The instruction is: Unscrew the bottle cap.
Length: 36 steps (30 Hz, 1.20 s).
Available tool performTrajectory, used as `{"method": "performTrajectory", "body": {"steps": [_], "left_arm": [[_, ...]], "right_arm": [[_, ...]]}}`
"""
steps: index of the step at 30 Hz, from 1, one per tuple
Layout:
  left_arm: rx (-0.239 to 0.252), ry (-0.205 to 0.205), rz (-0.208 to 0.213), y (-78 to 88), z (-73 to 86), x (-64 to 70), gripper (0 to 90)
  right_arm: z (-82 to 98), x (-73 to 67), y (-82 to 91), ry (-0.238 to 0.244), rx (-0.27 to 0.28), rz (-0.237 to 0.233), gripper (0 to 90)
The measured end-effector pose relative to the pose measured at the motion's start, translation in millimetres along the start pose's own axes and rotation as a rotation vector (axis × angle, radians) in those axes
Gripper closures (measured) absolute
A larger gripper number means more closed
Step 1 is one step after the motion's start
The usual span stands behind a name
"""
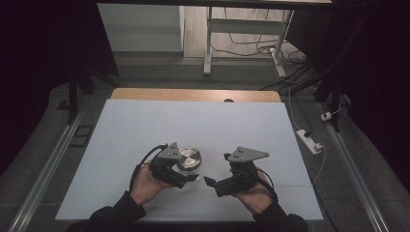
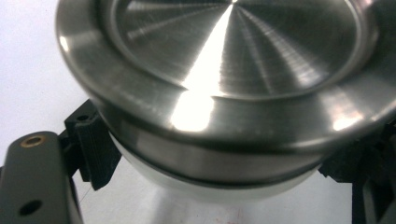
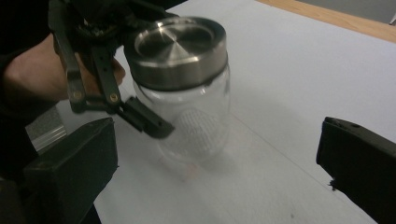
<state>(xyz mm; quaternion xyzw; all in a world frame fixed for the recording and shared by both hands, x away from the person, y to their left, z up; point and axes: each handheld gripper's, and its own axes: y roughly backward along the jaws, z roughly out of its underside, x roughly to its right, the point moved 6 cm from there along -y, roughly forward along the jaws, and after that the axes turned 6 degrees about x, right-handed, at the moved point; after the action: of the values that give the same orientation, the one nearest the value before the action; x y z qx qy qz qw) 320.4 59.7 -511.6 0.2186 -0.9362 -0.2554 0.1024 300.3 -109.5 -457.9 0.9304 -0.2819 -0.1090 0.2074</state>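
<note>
A clear glass jar (image 3: 187, 116) with a brushed steel lid (image 1: 189, 158) stands upright on the white sheet (image 1: 193, 121), near the front middle. My left gripper (image 1: 187, 172) is shut on the jar's glass body just below the lid (image 2: 233, 60); its black pads (image 2: 93, 149) press on both sides. In the right gripper view, the left gripper (image 3: 140, 116) and the hand holding it sit to the left of the jar. My right gripper (image 1: 216, 170) is a short way right of the jar, pointing at it, open with nothing between its fingers (image 3: 70, 172).
The white sheet covers a wooden table (image 1: 193, 94); bare sheet stretches behind and beside the jar. On the floor lie a power strip (image 1: 309, 141) and cables at the right, and white desk legs (image 1: 208, 43) stand at the back.
</note>
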Motion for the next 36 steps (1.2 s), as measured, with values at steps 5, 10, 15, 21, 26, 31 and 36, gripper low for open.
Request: {"method": "performTrajectory", "body": {"steps": [5, 10, 15, 21, 26, 31, 36], "left_arm": [[0.005, 0.004, 0.0, -1.0, -0.8, 1.5, 15.9], [0.003, 0.0, 0.004, -2.4, -1.7, 4.2, 15.9], [-0.005, -0.01, 0.005, -4.6, -2.5, 7.2, 15.9], [-0.016, -0.026, -0.001, -7.0, -4.2, 12.0, 15.9], [-0.021, -0.037, 0.003, -7.5, -4.9, 14.1, 15.9], [-0.026, -0.045, 0.017, -7.0, -5.6, 15.1, 15.9], [-0.036, -0.062, 0.077, -4.9, -5.3, 16.6, 15.9]], "right_arm": [[-7.7, -4.8, -8.2, 0.013, 0.008, -0.022, 0.0], [-13.8, -8.0, -21.1, 0.025, -0.001, -0.024, 0.0], [-17.7, -12.2, -33.9, 0.027, -0.002, -0.035, 0.0], [-18.2, -16.6, -47.1, 0.04, 0.005, -0.038, 1.4], [-17.5, -17.7, -52.0, 0.058, 0.012, -0.039, 8.8], [-17.3, -19.6, -52.0, 0.073, 0.02, -0.074, 18.3], [-17.4, -17.2, -50.0, 0.079, 0.005, -0.164, 18.4]]}}
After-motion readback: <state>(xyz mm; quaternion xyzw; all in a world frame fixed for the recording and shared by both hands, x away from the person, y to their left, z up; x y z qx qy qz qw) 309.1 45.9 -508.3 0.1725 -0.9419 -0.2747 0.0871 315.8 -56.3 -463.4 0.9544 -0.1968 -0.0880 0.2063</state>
